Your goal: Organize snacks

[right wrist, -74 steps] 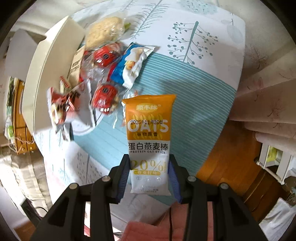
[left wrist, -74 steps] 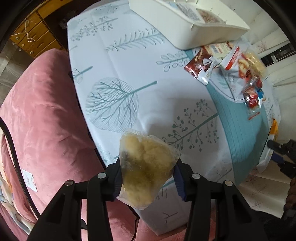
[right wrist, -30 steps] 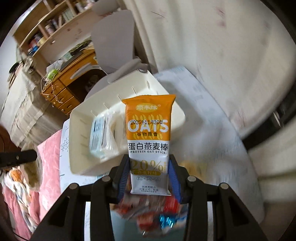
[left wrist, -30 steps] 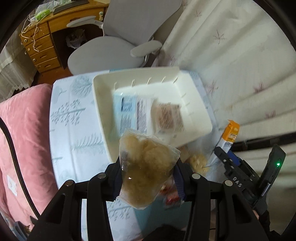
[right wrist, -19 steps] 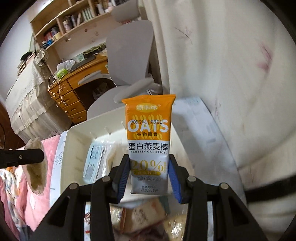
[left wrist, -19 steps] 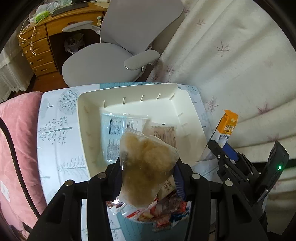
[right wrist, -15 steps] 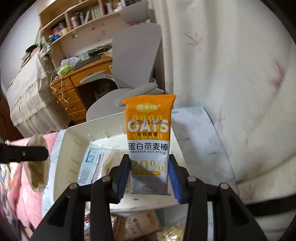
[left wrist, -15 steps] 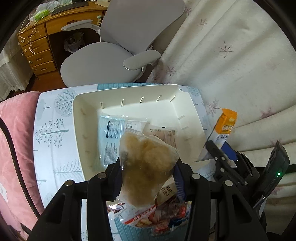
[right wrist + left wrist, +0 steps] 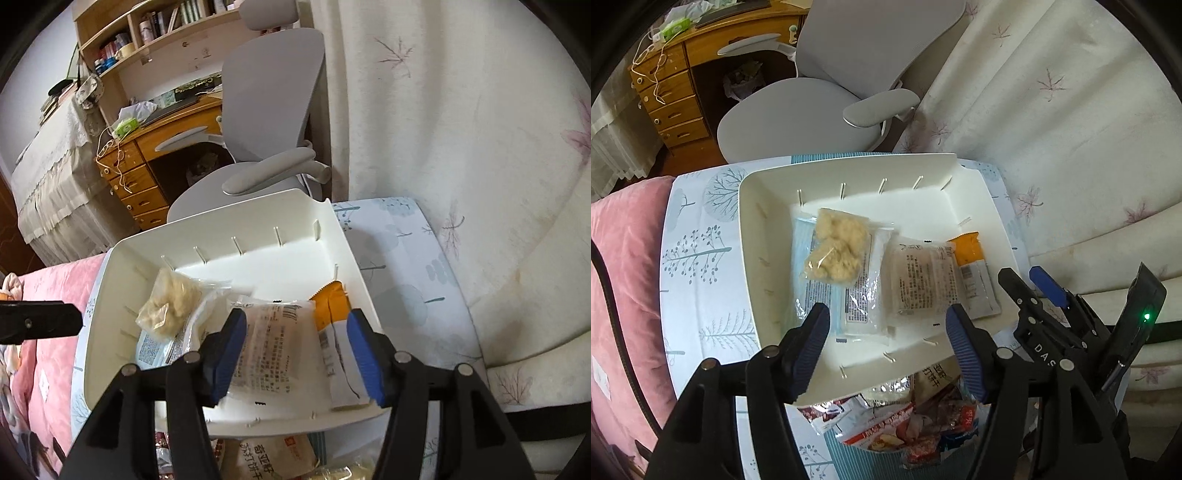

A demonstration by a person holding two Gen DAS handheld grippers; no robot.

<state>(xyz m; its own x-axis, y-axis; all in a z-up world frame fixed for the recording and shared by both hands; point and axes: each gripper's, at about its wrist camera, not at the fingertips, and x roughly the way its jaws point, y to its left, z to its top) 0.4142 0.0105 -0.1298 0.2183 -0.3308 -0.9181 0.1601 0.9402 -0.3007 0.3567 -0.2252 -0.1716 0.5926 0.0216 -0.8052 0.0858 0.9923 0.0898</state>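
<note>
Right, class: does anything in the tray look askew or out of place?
Slightly. The puffed snack bag lies tilted on top of the blue packet in the tray, not flat. The oat bar sits neatly along the right wall.

A bedroom corner with a desk, chair and curtain

A grey office chair (image 9: 266,122) stands before a wooden desk (image 9: 155,147) with drawers and a bookshelf (image 9: 147,33) above; a cream leaf-print curtain (image 9: 461,129) hangs alongside, and a pink cushion (image 9: 624,266), perhaps a sofa, lies at the side.
</note>
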